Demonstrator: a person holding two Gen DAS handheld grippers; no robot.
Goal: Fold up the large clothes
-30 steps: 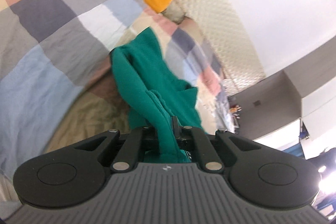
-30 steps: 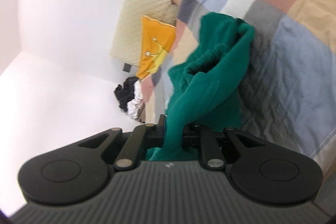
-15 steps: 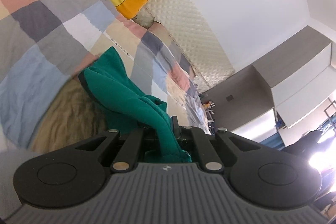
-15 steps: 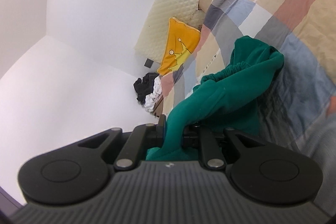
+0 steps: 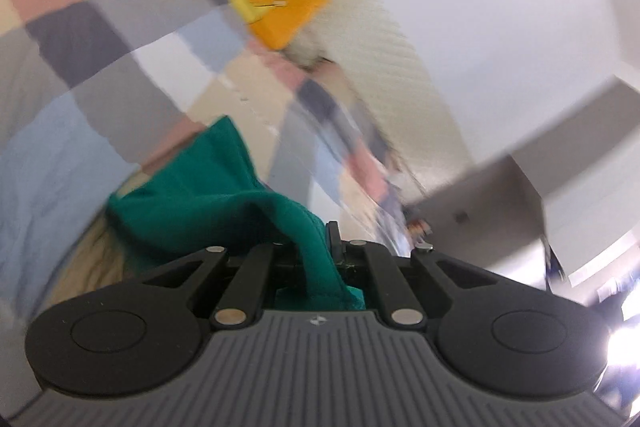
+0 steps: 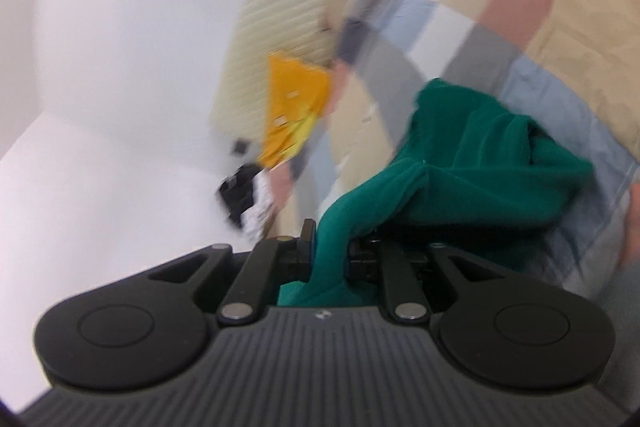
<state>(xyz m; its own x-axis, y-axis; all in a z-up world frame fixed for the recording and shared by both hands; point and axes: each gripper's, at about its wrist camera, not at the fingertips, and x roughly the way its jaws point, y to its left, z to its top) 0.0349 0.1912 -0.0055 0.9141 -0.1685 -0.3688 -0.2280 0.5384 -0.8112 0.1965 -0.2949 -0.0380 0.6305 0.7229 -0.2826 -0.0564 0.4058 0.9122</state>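
Observation:
A green garment (image 5: 200,199) hangs bunched between both grippers above a checked bedspread (image 5: 88,67). My left gripper (image 5: 316,251) is shut on one edge of it; the cloth runs up and left from the jaws. In the right wrist view my right gripper (image 6: 332,247) is shut on another edge of the green garment (image 6: 480,163), which drapes up and to the right over the bedspread (image 6: 540,7). The fingertips of both grippers are hidden by cloth. Both views are blurred by motion.
A yellow pillow with a crown print (image 5: 272,7) lies at the head of the bed against a cream quilted headboard (image 5: 384,39); it also shows in the right wrist view (image 6: 296,107). A black and white clothes pile (image 6: 248,199) sits beyond the bed. Grey cabinets (image 5: 540,179) stand at right.
Both grippers have swung while holding the garment, so the views tilt and blur. The green cloth has spread a little wider over the bedspread. The grips are unchanged.

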